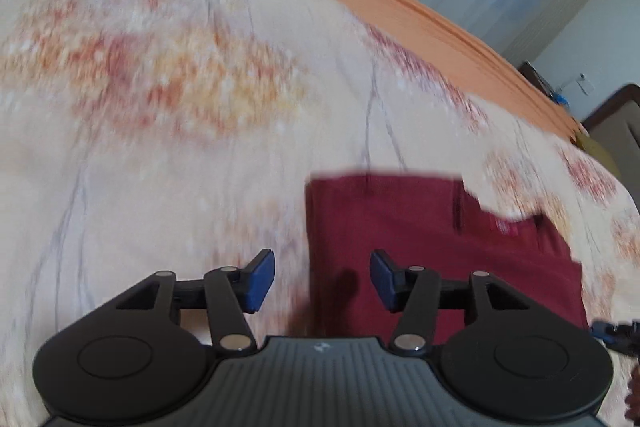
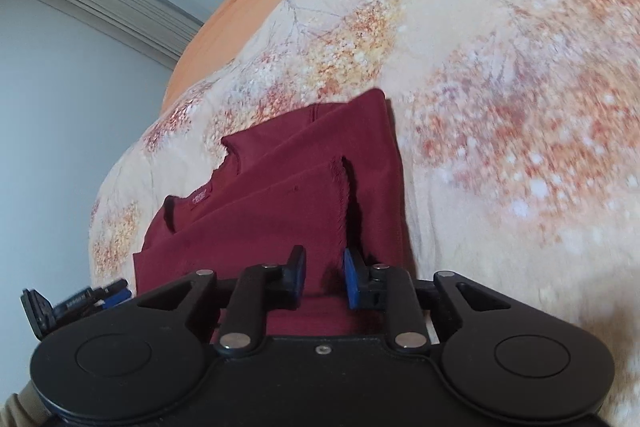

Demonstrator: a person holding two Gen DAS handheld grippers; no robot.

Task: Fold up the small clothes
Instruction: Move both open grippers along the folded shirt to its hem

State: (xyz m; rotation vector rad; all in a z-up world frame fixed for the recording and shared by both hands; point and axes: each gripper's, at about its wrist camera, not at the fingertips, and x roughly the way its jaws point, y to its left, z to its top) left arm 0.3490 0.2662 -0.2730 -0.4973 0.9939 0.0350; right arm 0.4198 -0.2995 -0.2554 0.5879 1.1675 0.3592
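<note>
Maroon garment (image 2: 280, 211) lying on the floral bedspread (image 1: 160, 147), already folded into overlapping layers; at most a final fold or tidying appears left. Left gripper (image 1: 322, 279) released above its edge; right gripper (image 2: 325, 277) parted, fabric between its fingers, unclenched. No containers visible.

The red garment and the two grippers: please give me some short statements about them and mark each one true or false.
1. The red garment lies on a floral bedcover. True.
2. The left gripper is shut on the garment. False: its jaws stand wide apart and hold nothing.
3. The garment is spread out in one flat layer. False: the right wrist view shows several layers folded over each other.
4. The right gripper is open above the garment's near edge. True.
5. An orange sheet shows beyond the bedcover. True.
6. The garment is blue. False: it is dark red.
</note>
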